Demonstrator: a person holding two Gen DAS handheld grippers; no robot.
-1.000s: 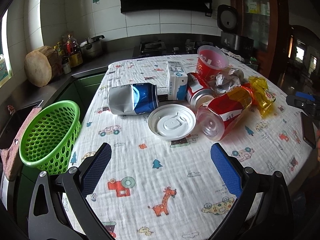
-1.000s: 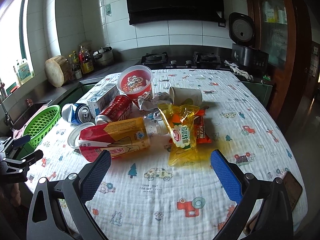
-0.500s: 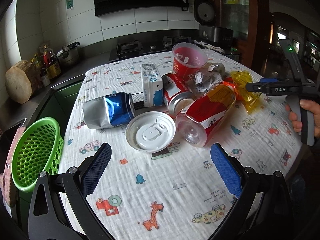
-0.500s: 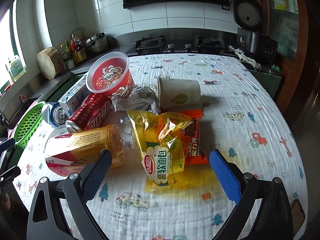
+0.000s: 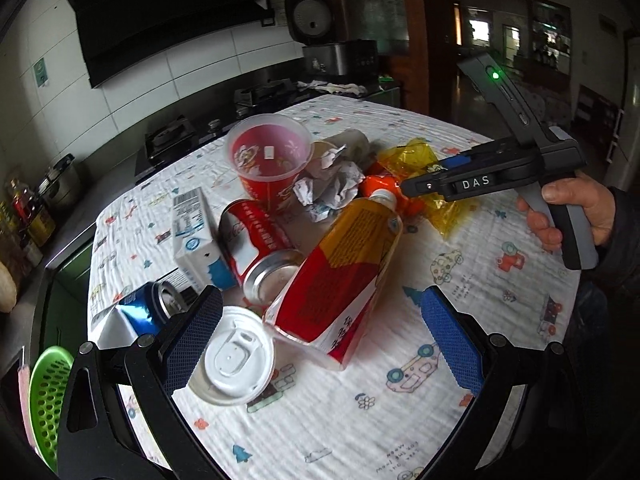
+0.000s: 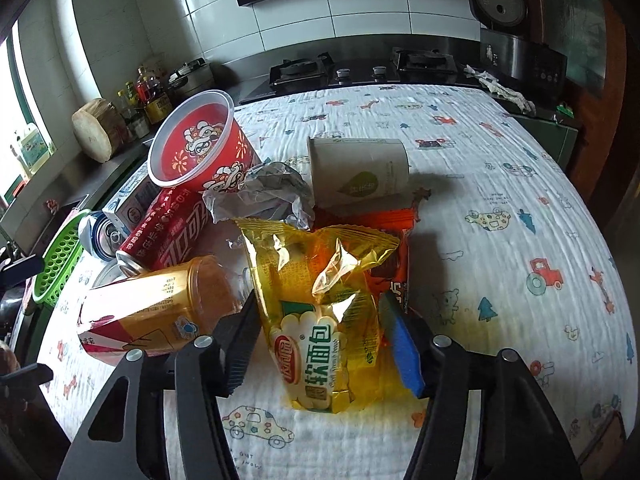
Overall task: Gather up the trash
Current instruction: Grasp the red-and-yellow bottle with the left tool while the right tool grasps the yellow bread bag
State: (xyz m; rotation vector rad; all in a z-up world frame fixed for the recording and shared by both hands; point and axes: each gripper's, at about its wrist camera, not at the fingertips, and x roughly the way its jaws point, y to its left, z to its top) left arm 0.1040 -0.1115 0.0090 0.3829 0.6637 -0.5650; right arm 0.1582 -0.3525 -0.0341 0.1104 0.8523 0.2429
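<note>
Trash lies piled on the cartoon-print tablecloth [image 6: 520,184]. My right gripper [image 6: 322,344] has a yellow bread wrapper [image 6: 316,300] between its jaws; they are closing and the pads touch its sides. In the left wrist view a hand [image 5: 568,216] holds that gripper [image 5: 404,190] at the wrapper [image 5: 416,158]. My left gripper [image 5: 322,342] is open, low over the base of a lying red-and-yellow bottle [image 5: 340,272], next to a white lid [image 5: 232,360]. A red noodle cup [image 6: 200,148], red can [image 6: 168,224], crumpled paper [image 6: 264,192], paper cup [image 6: 360,172] and orange wrapper [image 6: 396,248] lie around.
A green basket [image 5: 46,396] stands off the table's left edge, also seen as the green basket [image 6: 60,260] in the right wrist view. A blue can [image 5: 136,312] and a milk carton [image 5: 192,232] lie near that edge. Stove and counter run behind the table.
My right gripper came forward and down over the yellow wrapper and its jaws closed in on it. My left gripper swung right and rolled, now over the bottle's base.
</note>
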